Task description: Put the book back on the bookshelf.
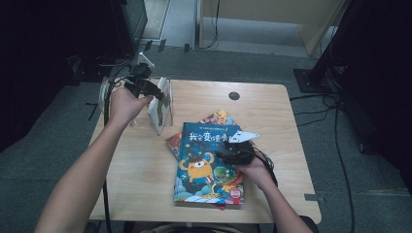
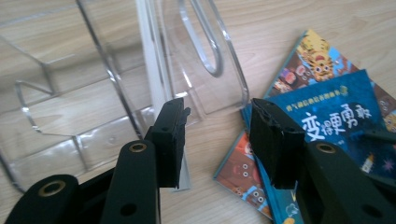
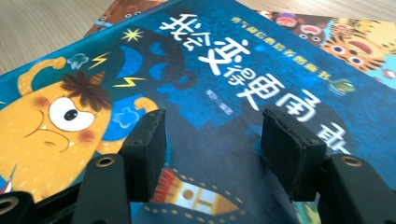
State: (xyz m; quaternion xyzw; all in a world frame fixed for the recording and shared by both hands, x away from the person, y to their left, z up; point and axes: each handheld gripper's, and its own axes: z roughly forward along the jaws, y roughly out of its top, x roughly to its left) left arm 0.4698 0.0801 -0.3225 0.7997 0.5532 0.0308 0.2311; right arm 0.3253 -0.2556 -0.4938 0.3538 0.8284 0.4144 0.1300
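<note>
A blue picture book (image 1: 204,165) with an orange monster on its cover lies on top of a small pile near the table's middle. A tiger-cover book (image 1: 221,116) and a reddish one (image 1: 172,141) stick out from under it. My right gripper (image 1: 222,155) hovers low over the blue book (image 3: 224,70), jaws apart (image 3: 212,140), nothing between them. At the back left stands a clear plastic book holder (image 1: 165,102) with a thin white book (image 1: 156,112) upright in it. My left gripper (image 1: 156,94) is beside the holder (image 2: 93,93), open (image 2: 217,126), its left pad just in front of the white book's edge (image 2: 156,70).
The wooden table (image 1: 141,170) has bare room at the front left and along the right side. A round cable hole (image 1: 234,95) sits near the back edge. Cables and dark equipment (image 1: 131,19) stand on the floor behind the table's left corner.
</note>
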